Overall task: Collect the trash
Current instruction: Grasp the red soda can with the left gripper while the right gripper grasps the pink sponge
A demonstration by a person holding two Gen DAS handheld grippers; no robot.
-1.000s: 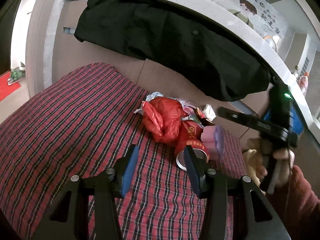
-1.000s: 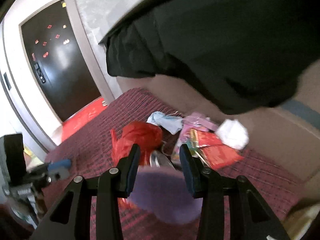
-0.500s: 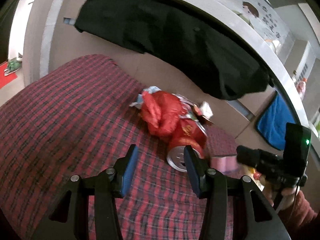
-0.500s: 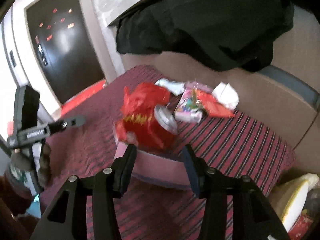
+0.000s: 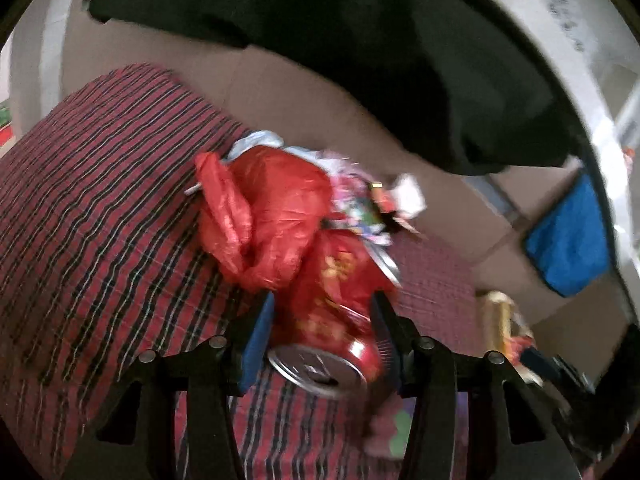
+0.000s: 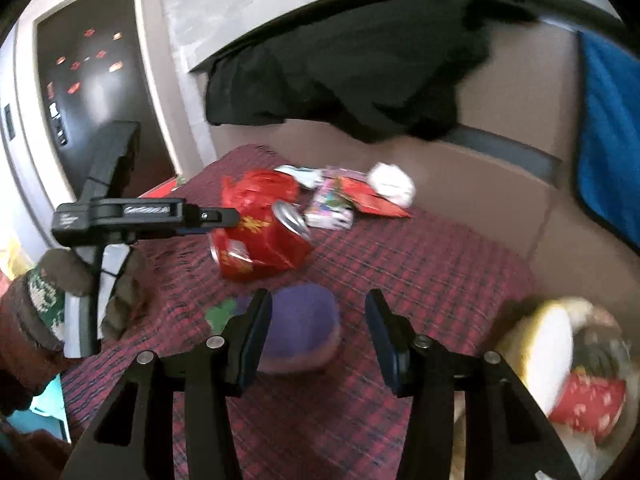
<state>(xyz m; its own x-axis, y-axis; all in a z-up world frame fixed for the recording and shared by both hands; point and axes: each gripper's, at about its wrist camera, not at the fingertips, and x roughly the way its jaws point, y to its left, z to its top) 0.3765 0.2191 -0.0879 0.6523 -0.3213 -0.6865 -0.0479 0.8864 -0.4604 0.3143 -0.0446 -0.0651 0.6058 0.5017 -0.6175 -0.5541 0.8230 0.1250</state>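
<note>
A crushed red can [image 5: 336,312] lies on the red plaid cloth [image 5: 100,208], with a red plastic bag [image 5: 264,216] and several wrappers [image 5: 364,204] behind it. My left gripper [image 5: 322,336] is open with its fingers on either side of the can; it also shows in the right wrist view [image 6: 224,216] at the can [image 6: 260,244]. My right gripper [image 6: 316,328] is open and empty above a purple packet [image 6: 300,328] that lies on the cloth. A white crumpled tissue [image 6: 392,188] lies at the back.
A black garment [image 6: 352,80] hangs over the counter edge behind. A blue towel [image 6: 608,140] hangs at the right. A bag with trash in it [image 6: 568,368] sits at the lower right, off the cloth. A dark door [image 6: 84,92] is at the left.
My left gripper has moved forward until its fingers straddle the red can. My right gripper has drawn back, opened and let go of the purple packet, which now lies on the cloth.
</note>
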